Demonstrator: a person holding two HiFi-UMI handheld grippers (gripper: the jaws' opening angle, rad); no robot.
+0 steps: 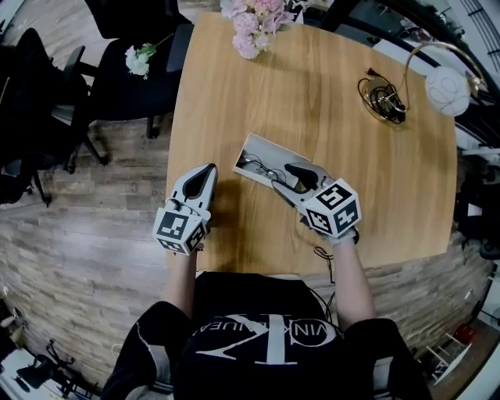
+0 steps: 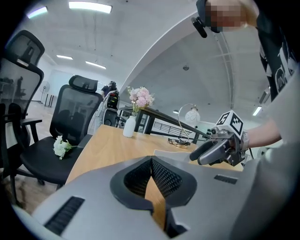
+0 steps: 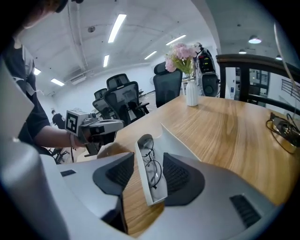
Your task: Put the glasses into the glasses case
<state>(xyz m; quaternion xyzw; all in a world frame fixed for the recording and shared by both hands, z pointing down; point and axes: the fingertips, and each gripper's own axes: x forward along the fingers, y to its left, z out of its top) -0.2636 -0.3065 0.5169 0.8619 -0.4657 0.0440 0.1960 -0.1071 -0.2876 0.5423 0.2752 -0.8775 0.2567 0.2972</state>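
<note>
**Glasses case** (image 1: 251, 146) (image 3: 141, 173): pale, open, lying at an angle on the near half of the table, lid folded back on its far side.

**Glasses** (image 1: 262, 168) (image 3: 150, 162): thin dark wire frame, lying inside the open case.

**Right gripper** (image 1: 291, 167) (image 3: 147, 159): held above the near right end of the case, tilted downward. The jaws are spread wide. In the right gripper view the end of the case, with the glasses in it, shows between them. The left-hand pad stands clear of the case wall. The case sits on the table and is not lifted.

**Left gripper** (image 1: 209, 169) (image 2: 151, 161): just left of the case, near the table's left edge and apart from the case. The jaws are pressed together at the tips with nothing between them, and only bare table shows through the gap behind the tips.

**Table** (image 1: 312, 94): light wood with rounded corners.

**Vase of pink flowers** (image 1: 254, 23) (image 2: 139, 98) (image 3: 186, 58): at the far edge of the table.

**Desk lamp** (image 1: 447, 90) (image 2: 192, 115): round white shade on a curved brass arm, at the far right corner.

**Coiled cable** (image 1: 383, 98) (image 3: 283, 129): on the table beside the lamp's base.

**Office chair** (image 1: 129, 86) (image 2: 70, 122): black, to the left of the table.

**White flower** (image 1: 139, 58) (image 2: 61, 146): lying on the chair seat.

**Person** (image 1: 258, 336): black shirt with pale print, both forearms reaching over the near edge of the table.
</note>
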